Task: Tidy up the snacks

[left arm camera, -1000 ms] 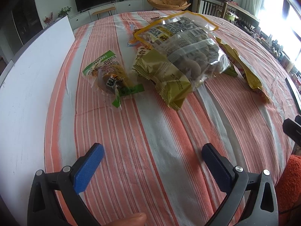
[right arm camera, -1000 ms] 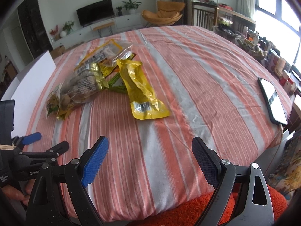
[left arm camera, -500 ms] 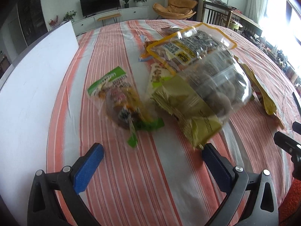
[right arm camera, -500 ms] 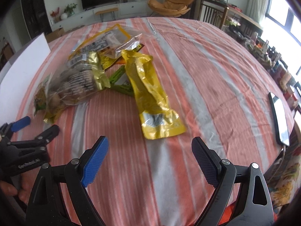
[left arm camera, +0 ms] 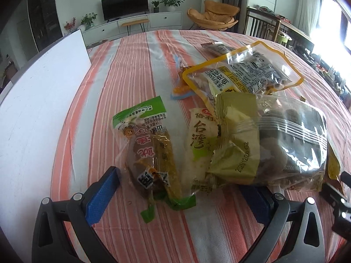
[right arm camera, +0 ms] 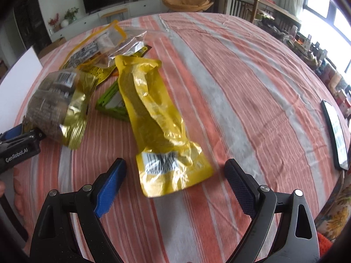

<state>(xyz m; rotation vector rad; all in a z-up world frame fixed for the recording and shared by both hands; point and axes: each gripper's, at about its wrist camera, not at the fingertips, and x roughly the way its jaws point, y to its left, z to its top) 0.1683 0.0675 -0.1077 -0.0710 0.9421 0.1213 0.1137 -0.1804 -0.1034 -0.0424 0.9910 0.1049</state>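
Both tongs are sitting wide open with nothing in them yet. The left gripper (left arm camera: 178, 194) is lining up on the green-topped snack pack (left arm camera: 149, 151), which is lying flat on the striped tablecloth (left arm camera: 136, 70) right between its blue pads, with the big clear bag (left arm camera: 283, 144) crowding in at about 2 o'clock. The right gripper (right arm camera: 175, 188) is hovering with the long yellow pouch (right arm camera: 158, 118) stretching away toward 11 o'clock, its barcode end just ahead of the pads.

Best bet for the left one is probably going low and pinching the crimped bottom edge, not the bulgy middle, so the film isn't slipping. It's also worth keeping the right-hand pad clear of the olive-gold packet (left arm camera: 234, 140) that's touching next door, or two packs are coming up together.
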